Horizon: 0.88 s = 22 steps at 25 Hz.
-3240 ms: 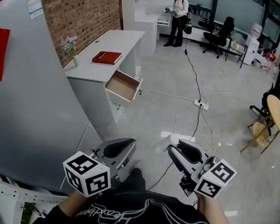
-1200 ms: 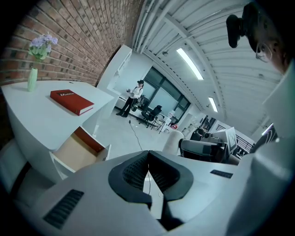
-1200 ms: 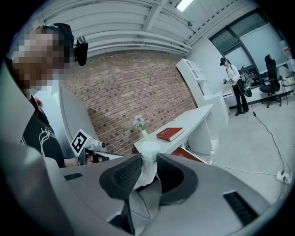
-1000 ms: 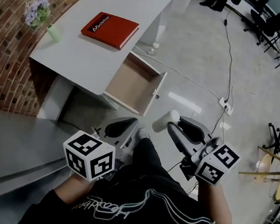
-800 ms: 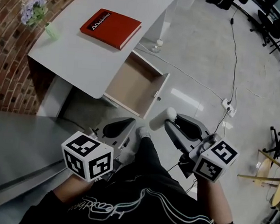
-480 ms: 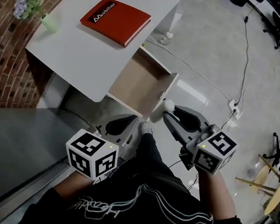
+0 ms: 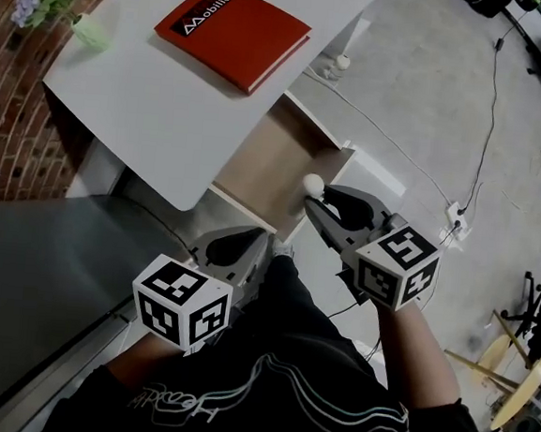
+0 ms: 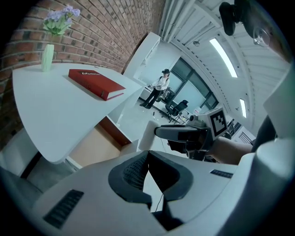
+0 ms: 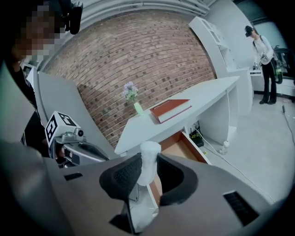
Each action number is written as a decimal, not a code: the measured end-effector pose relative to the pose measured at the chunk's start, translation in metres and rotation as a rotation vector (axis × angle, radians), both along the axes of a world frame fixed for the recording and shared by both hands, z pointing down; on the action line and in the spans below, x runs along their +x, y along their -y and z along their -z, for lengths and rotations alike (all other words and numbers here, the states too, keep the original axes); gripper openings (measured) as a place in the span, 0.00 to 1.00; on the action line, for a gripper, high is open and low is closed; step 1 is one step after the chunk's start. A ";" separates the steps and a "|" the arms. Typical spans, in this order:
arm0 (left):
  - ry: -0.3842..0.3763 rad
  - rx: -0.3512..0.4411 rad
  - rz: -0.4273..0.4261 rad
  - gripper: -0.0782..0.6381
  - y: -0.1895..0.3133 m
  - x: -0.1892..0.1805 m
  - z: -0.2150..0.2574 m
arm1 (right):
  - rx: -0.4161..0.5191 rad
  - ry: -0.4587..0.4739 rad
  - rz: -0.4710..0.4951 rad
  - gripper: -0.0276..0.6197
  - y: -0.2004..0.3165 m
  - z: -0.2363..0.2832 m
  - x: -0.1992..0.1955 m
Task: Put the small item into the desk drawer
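well, the right hand-held gripper [image 7: 320, 203] is clamped on the small item [image 7: 312, 182], a white cylinder whose rounded end pokes out past the pads. it hangs in the air right at the front edge of the open drawer [image 7: 268, 156], toward the drawer's right side, and does not look fully over the wooden bottom yet. the main risk, as i judge it, is letting go too soon: from this spot the item could strike the front panel and drop to the floor on the near side. with its end sticking out, a knock against the drawer front could lever it askew in the grip. being round, it may also roll once it lies inside. the left hand-held gripper [image 7: 238, 247] hangs nearer, jaws together on nothing, apart from the drawer, so it steadies nothing. the red book [image 7: 232, 34] on the table [image 7: 148, 106] is out of the way.
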State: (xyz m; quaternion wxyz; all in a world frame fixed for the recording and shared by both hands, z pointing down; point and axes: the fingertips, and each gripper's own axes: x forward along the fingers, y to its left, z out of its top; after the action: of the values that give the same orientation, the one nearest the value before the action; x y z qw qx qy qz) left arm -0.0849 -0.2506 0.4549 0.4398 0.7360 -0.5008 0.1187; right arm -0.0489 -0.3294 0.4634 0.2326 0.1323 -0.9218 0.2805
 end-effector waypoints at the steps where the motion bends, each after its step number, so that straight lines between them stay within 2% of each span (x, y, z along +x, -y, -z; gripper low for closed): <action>1: 0.001 -0.007 0.006 0.14 0.001 -0.002 -0.005 | 0.000 -0.006 0.009 0.22 0.004 -0.005 -0.004; 9: 0.054 -0.045 0.043 0.14 0.010 -0.018 -0.042 | -0.040 -0.045 0.063 0.22 0.026 -0.061 -0.033; 22: 0.040 -0.120 0.114 0.14 0.013 -0.036 -0.090 | -0.151 -0.153 0.135 0.22 0.048 -0.168 -0.079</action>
State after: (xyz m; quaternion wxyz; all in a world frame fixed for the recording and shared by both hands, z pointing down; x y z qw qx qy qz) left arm -0.1214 -0.2641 0.5448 0.4790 0.6760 -0.5428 0.1379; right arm -0.1277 -0.3772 0.6310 0.3297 0.0733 -0.8845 0.3219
